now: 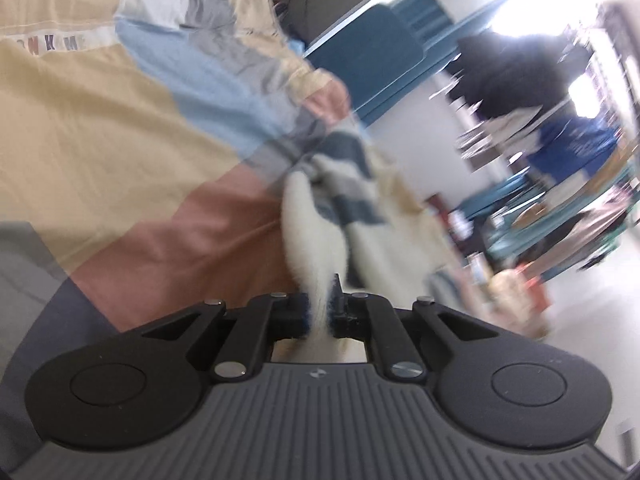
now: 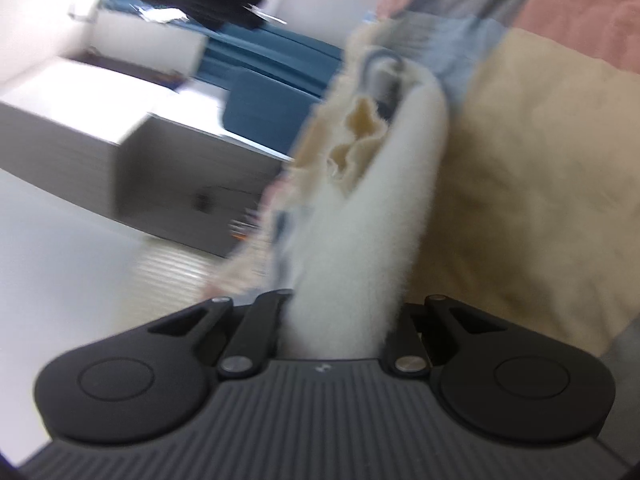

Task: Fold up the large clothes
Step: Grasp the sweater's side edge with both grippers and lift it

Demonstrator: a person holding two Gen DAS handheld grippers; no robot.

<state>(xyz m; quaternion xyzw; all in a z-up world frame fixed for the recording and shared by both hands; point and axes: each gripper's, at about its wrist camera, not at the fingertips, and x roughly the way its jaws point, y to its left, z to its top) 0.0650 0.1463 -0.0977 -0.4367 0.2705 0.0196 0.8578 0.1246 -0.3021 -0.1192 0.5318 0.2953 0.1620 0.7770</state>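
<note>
- Left wrist view: the left gripper point(image 1: 320, 312) has its jaws pressed together on a strip of white fleecy lining that belongs to the big colour-blocked garment of cream, salmon, pale blue and grey panels point(image 1: 120, 152).
- That garment fills the left of this view, bunched and gathered where it runs down into the jaws; a band of small letters point(image 1: 52, 46) shows near its top edge.
- Under the lower left edge of the cloth lies a grey surface point(image 1: 24, 264); I can't say for sure that the garment rests on it.
- Right wrist view: the right gripper point(image 2: 340, 320) is likewise pinching the garment, a thick roll of white fleece lining point(image 2: 376, 216) rising straight out from between its jaws.
- Cream and salmon panels point(image 2: 532, 168) spread away to the right of that roll; rumpled cream folds show beside it.
- Behind, blurred: a blue upholstered seat point(image 2: 272, 104) and a pale block-shaped cabinet point(image 2: 80, 160).
- Step in hand, as I read it: both edges are gripped, so this looks like the pick-up, ready to lift and spread the piece.
- Next move calls for raising both hands together and drawing them apart, so the bunched cloth hangs flat before any fold.
- Watch out: fleece is bulky and the hold looks shallow on the left, so a sharp tug could slip it free.
</note>
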